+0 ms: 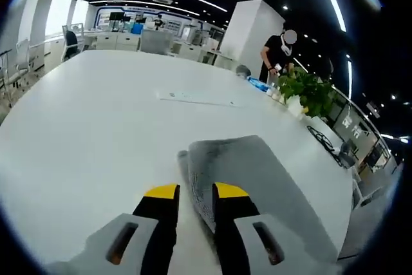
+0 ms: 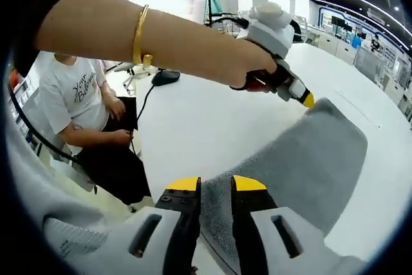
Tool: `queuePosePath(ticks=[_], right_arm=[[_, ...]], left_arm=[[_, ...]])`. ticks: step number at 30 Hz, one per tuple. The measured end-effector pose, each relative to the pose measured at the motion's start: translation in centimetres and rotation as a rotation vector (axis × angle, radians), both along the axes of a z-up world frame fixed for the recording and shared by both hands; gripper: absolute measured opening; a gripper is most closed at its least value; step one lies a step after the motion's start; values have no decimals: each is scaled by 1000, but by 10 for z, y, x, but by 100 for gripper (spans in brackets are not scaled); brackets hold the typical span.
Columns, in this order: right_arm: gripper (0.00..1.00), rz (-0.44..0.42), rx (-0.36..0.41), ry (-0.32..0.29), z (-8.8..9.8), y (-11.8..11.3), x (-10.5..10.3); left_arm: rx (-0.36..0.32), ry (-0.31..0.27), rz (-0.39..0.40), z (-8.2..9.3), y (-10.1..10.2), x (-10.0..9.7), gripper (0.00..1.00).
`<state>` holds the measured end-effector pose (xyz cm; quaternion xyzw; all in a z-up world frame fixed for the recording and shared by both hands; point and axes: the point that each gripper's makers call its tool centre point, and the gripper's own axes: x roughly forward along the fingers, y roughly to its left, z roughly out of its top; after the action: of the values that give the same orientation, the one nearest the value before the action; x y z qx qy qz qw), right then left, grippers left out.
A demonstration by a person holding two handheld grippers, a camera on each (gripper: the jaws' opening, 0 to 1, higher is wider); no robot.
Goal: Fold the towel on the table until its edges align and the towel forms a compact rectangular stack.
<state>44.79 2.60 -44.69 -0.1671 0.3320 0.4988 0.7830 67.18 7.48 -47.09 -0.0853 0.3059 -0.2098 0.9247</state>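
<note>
Where it lies on the white table (image 1: pixel 96 114), the grey towel (image 1: pixel 257 172) is already doubled over, its folded edge running between the left gripper (image 1: pixel 196 191) jaws. Those yellow-tipped jaws stand a narrow gap apart with the towel's near edge caught between them, so the left gripper appears to have hold of the cloth. In the right gripper view the towel (image 2: pixel 309 165) spreads ahead and to the right of the right gripper (image 2: pixel 215 185), whose jaws are likewise almost closed on the towel's near corner. Beyond that corner, at the far end of the cloth, the left gripper (image 2: pixel 302 96) comes in from the left on a person's bare forearm (image 2: pixel 161 37), which wears a gold bangle (image 2: pixel 138 33).

Ahead of the left gripper, past the towel, a long white strip (image 1: pixel 196 98) lies flat on the table. Farther off to the right stands a green potted plant (image 1: pixel 309 91). Left of the right gripper, beside the table's edge, a seated person in a white T-shirt (image 2: pixel 71 94) rests hands in lap, and a black computer mouse (image 2: pixel 166 76) sits on the table nearby.
</note>
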Motion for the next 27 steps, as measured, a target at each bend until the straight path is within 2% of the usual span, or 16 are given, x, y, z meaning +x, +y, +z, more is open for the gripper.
queuePosePath(ticks=[2, 4, 5, 8, 10, 11, 12, 14, 16, 18, 23, 25, 27], right_arm=[[16, -21, 1, 2, 1, -9, 4], [16, -57, 8, 2, 3, -21, 9], [16, -72, 5, 3, 3, -26, 11], [17, -120, 4, 3, 2, -43, 16], [18, -146, 1, 1, 2, -54, 19], [19, -177, -10, -32, 3, -64, 26], [22, -177, -17, -41, 3, -68, 28], [26, -200, -13, -25, 2, -78, 29], [25, -215, -17, -24, 0, -85, 31], [25, -229, -36, -25, -4, -97, 33], [28, -289, -41, -19, -10, -116, 33], [28, -306, -35, -8, -10, -120, 31], [28, -312, -37, -8, -12, -124, 29]], left_arm=[[0, -12, -9, 6, -4, -12, 22], [8, -18, -41, 1, -4, -14, 22], [20, -20, -61, 1, -9, -24, 23], [32, -15, -84, 0, -12, -40, 25], [29, -7, -88, 0, -14, -50, 25], [30, -5, -86, 2, -16, -61, 25], [32, -4, -86, 2, -17, -65, 25], [36, 3, -95, 1, -18, -72, 26], [37, 9, -95, 3, -20, -83, 26], [34, 34, -93, 1, -22, -103, 27], [68, 68, -108, -5, -20, -134, 27], [62, 75, -93, -7, -12, -137, 27], [54, 81, -88, -7, -14, -143, 28]])
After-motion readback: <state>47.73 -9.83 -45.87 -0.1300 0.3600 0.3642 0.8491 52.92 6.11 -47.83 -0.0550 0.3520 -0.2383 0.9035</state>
